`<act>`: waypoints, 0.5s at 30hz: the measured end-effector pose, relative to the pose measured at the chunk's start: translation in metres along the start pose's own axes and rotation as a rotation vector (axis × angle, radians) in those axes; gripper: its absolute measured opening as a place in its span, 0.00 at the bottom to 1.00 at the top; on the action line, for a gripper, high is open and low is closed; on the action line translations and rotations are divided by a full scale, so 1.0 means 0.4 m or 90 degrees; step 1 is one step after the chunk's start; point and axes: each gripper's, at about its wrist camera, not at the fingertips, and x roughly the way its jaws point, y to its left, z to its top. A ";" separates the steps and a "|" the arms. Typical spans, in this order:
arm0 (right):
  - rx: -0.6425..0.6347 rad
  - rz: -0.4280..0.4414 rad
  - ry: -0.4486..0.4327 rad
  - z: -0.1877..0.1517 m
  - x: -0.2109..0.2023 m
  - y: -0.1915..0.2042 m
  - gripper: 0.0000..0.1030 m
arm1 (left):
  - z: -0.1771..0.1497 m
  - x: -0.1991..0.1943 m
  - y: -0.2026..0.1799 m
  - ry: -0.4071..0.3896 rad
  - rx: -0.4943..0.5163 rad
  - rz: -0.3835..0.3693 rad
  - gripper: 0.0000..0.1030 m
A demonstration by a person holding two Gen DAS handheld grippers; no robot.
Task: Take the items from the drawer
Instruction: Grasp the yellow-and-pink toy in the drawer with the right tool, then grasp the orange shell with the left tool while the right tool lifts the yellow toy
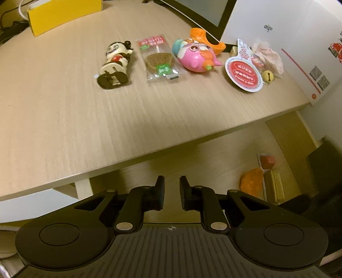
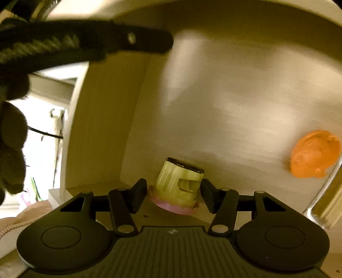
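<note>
In the right wrist view my right gripper [image 2: 173, 192] is inside the wooden drawer [image 2: 224, 107]. It is shut on a pale ribbed cylinder toy [image 2: 179, 181] with a pink scalloped base, one finger on each side. The toy looks sharp while the drawer behind it is blurred. An orange toy [image 2: 314, 154] lies on the drawer floor to the right. My left gripper [image 1: 172, 184] hovers just off the table's front edge [image 1: 149, 147], open by a narrow gap with nothing in it. The orange toy [image 1: 252, 181] also shows below the table.
Lined up on the table are a figurine [image 1: 116, 64], a snack packet [image 1: 159, 57], a pink fish toy [image 1: 196, 53], a red round tag [image 1: 243, 72] and a small bell [image 1: 268, 76]. A yellow box [image 1: 64, 12] and a monitor [image 1: 192, 10] stand behind. The other black tool [image 2: 96, 42] crosses the upper left.
</note>
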 end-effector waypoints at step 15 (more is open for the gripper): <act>0.178 -0.248 -0.325 -0.206 -0.402 -0.212 0.54 | -0.001 0.120 -0.196 0.012 0.149 -0.176 0.16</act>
